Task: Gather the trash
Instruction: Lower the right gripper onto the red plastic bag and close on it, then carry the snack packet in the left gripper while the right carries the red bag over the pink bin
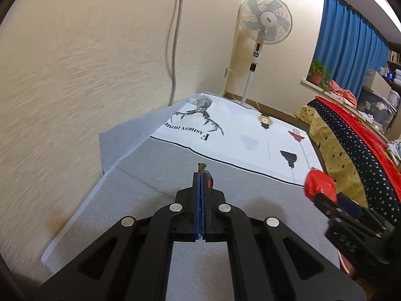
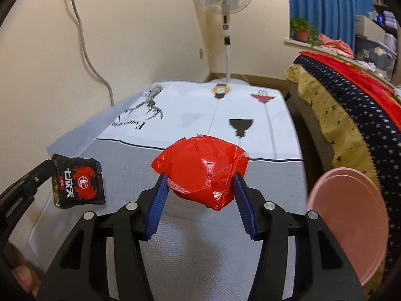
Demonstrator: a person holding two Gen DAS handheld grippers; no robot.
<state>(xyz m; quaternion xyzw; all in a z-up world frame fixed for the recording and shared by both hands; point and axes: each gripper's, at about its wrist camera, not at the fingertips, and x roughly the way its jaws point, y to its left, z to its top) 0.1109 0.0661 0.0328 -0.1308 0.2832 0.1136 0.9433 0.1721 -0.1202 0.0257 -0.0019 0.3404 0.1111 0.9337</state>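
Note:
My left gripper (image 1: pixel 202 175) is shut on a black snack packet with a red crab logo, seen edge-on between its blue pads; its top edge (image 1: pixel 201 167) sticks out above them. In the right wrist view the same packet (image 2: pixel 77 184) hangs from the left gripper (image 2: pixel 51 163) at the left, above the table. My right gripper (image 2: pixel 199 184) is shut on a puffy red plastic wrapper (image 2: pixel 203 169), held between its blue pads (image 2: pixel 158 205) above the grey cloth. The red wrapper (image 1: pixel 319 184) and right gripper also show at the right of the left wrist view.
The table (image 2: pixel 200 238) has a grey cloth in front and a white printed cloth (image 2: pixel 190 110) farther back, against the wall on the left. A pink bin's rim (image 2: pixel 351 223) is at the right, beside a star-patterned bedspread (image 2: pixel 351 115). A standing fan (image 2: pixel 225 5) is behind the table.

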